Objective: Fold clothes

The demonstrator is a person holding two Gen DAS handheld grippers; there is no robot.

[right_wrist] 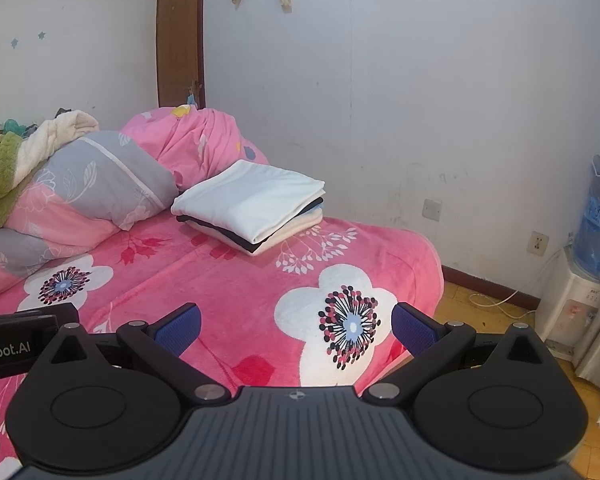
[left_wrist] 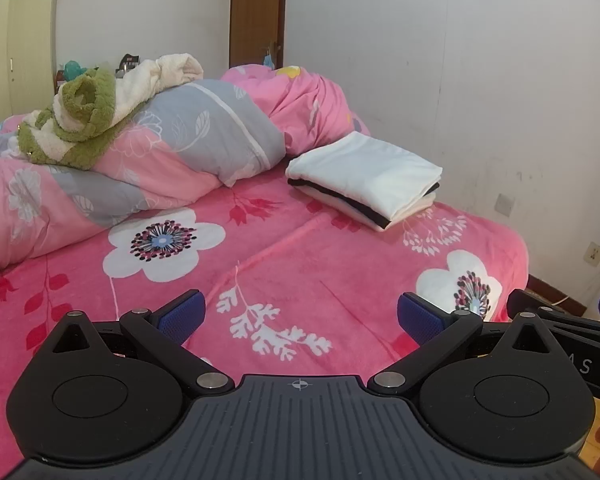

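A pink floral blanket point(left_wrist: 300, 256) covers the bed, with a rumpled pink-and-grey duvet point(left_wrist: 172, 148) heaped at its far side. Just beside the duvet, near the wall, sits a neat stack of folded clothes point(left_wrist: 364, 178), white on top. Both the left gripper point(left_wrist: 300, 314) and right gripper point(right_wrist: 296, 324) hover above the blanket, jaws spread wide, holding and touching nothing.

Three folded garments point(left_wrist: 364, 176), two grippers point(left_wrist: 300, 316)
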